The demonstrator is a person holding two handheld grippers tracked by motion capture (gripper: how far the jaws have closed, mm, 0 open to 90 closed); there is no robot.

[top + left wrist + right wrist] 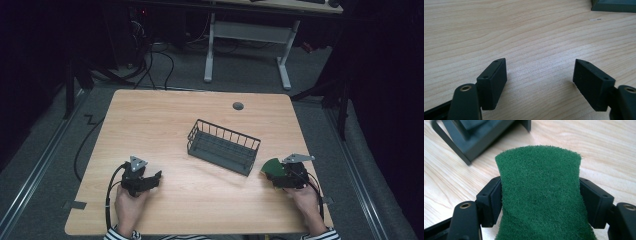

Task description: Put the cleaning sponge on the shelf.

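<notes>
— Where is the green scouring pad (540, 195)?

— Pinched between the jaws of the right claw (540, 200), which presses its two side edges so the pad bows upward. In the high view the pad (273, 167) sits just off the near right corner of the wire basket (223, 146), apart from it.

— And the basket itself?

— Dark, with upright bars, lying at an angle near the middle of the wooden surface (165, 115). In the right gripper view its corner (474, 137) shows beyond the pad.

— The other claw?

— The left claw (540, 77) has its jaws spread wide with bare wood between them. In the high view it (142, 180) rests low, well to the left of the basket, held by a hand (129, 205) in a striped sleeve.
</notes>
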